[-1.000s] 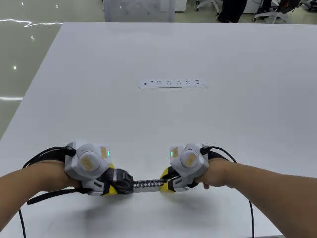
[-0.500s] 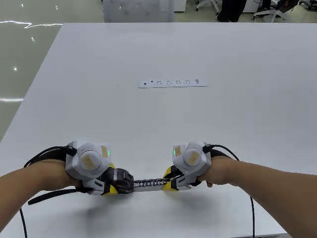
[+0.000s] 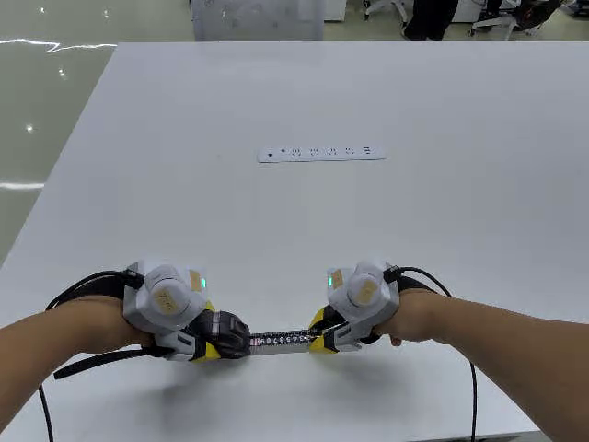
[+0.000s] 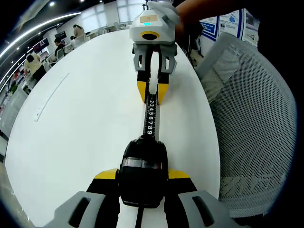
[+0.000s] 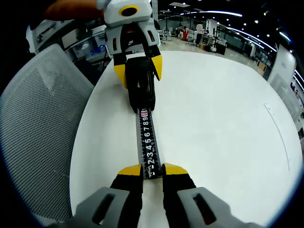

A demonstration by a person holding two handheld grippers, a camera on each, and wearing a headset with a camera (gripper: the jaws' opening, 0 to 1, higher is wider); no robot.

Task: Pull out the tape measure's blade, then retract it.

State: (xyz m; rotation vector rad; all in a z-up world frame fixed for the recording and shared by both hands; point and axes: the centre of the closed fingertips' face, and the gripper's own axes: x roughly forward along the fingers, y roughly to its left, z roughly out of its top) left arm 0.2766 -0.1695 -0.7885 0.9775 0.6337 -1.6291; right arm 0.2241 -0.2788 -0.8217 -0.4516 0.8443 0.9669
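Here, on a white workbench, well to the person's side of the power strip, the left gripper clamps the black tape measure case between its yellow-tipped jaws. The right gripper is pinched narrowly on the free end of the blade. A short run of numbered blade spans the gap between them, taut and flat just above the tabletop. Its long axis lies parallel to the power strip's length. The case sits nearer than the strip and off toward its left end, and the gripped tip sits nearer than the strip's middle. Each gripper faces the other squarely down that line. The pull therefore appears only partly made. Any further draw would call for the right gripper to travel straight rightward along the strip's direction, away from the case, and the retraction for the reverse path, with the left gripper acting as the anchor.
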